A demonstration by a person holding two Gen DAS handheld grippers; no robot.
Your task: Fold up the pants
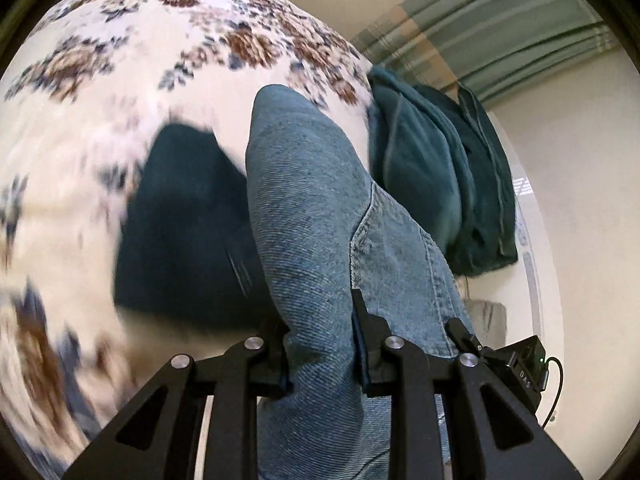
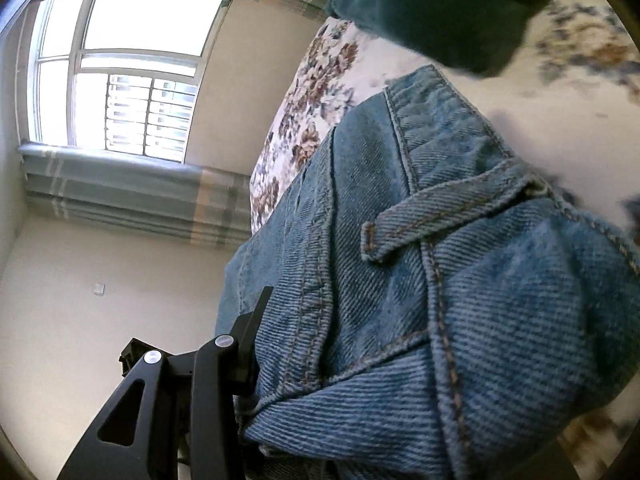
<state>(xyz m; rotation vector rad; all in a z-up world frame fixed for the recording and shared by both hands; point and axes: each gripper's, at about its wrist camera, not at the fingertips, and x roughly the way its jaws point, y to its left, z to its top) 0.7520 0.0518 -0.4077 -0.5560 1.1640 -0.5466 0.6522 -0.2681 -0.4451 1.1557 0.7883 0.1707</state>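
Observation:
Blue denim jeans (image 1: 316, 208) hang from my left gripper (image 1: 322, 344), whose black fingers are shut on a fold of the denim above the flowered bed cover (image 1: 120, 80). In the right wrist view the jeans' waistband with a belt loop (image 2: 432, 220) fills the frame. My right gripper (image 2: 288, 344) grips the denim; only its left finger (image 2: 256, 320) shows, the other is hidden behind the cloth.
A dark teal garment (image 1: 432, 168) lies folded at the bed's edge, and more teal cloth (image 1: 188, 216) lies under the jeans; it also shows in the right wrist view (image 2: 432, 4). A window (image 2: 120, 68), striped curtains (image 2: 136, 192) and a beige wall surround the bed.

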